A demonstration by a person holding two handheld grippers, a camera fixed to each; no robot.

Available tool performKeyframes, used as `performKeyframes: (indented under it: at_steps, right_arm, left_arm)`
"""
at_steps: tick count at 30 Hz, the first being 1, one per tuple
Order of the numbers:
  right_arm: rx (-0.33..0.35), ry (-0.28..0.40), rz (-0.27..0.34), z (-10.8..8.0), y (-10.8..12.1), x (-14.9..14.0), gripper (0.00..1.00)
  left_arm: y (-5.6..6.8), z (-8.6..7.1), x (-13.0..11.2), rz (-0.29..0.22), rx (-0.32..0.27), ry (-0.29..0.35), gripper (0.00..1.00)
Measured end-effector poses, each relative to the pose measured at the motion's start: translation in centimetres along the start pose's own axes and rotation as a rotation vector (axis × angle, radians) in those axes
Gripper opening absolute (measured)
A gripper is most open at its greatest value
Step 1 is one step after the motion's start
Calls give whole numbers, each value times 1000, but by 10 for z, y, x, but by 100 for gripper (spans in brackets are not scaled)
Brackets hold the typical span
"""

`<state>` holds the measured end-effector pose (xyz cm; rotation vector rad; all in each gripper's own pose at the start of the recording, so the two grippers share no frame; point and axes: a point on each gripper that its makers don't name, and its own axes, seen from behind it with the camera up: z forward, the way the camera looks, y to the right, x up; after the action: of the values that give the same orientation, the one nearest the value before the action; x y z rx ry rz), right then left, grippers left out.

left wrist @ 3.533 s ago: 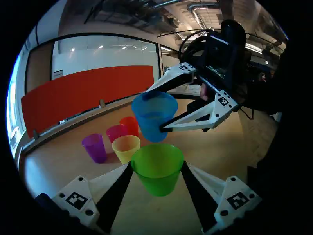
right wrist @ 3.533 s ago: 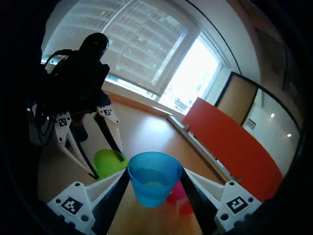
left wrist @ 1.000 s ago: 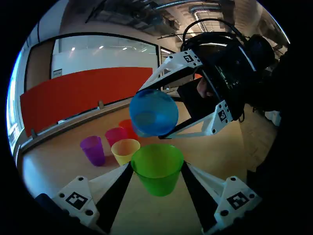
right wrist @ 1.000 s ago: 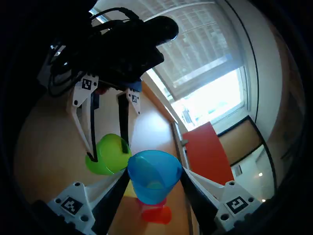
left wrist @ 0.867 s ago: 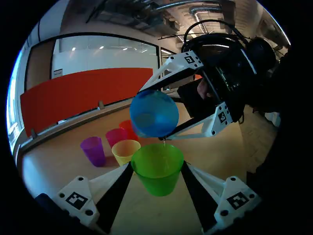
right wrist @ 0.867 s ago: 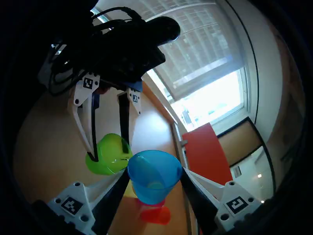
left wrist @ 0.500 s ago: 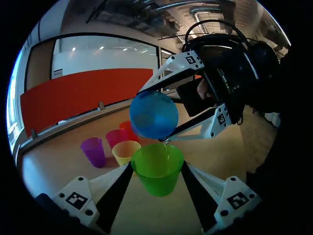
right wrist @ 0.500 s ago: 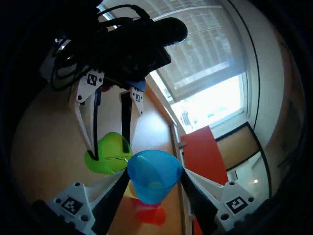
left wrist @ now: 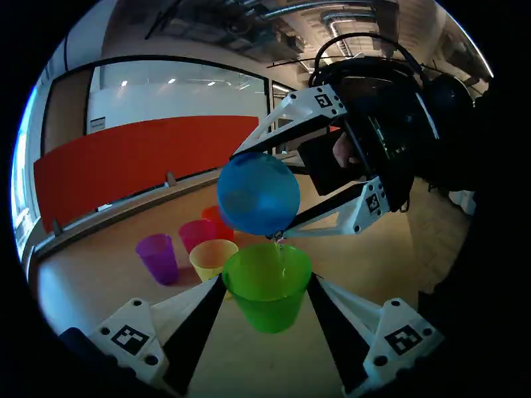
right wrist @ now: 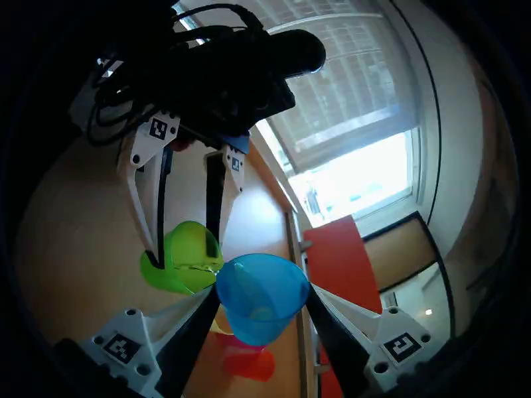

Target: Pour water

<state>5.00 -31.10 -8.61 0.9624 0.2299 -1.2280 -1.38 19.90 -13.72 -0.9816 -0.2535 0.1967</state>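
My left gripper [left wrist: 267, 295] is shut on a green cup [left wrist: 267, 284], held upright above the wooden table. Over it, the right gripper [left wrist: 255, 192] holds a blue cup [left wrist: 257, 194] tipped on its side, and a thin stream of water [left wrist: 277, 245] falls from its rim into the green cup. In the right gripper view, the right gripper [right wrist: 262, 302] is shut on the blue cup [right wrist: 261, 297], whose rim hangs over the green cup [right wrist: 180, 259]. The left gripper [right wrist: 187, 255] grips that green cup from beyond.
Purple [left wrist: 158, 257], pink [left wrist: 197, 234], yellow [left wrist: 212, 258] and red [left wrist: 217, 217] cups stand in a group on the wooden table [left wrist: 86, 292] behind the green cup. A red panel [left wrist: 133, 159] lines the table's far edge. A hand [left wrist: 342, 149] holds the right gripper.
The blue cup has tipped from upright onto its side above the green cup, and water has begun to run into the green cup. The green cup has stayed still.
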Motion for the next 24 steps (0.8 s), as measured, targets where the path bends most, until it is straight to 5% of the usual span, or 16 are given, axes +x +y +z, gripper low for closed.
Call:
performKeyframes:
  at_steps: [24]
  right_arm:
    - [-7,6,-62,-2,-1,11,92]
  left_arm:
    - [-1,1,3,9,-3,-2,88]
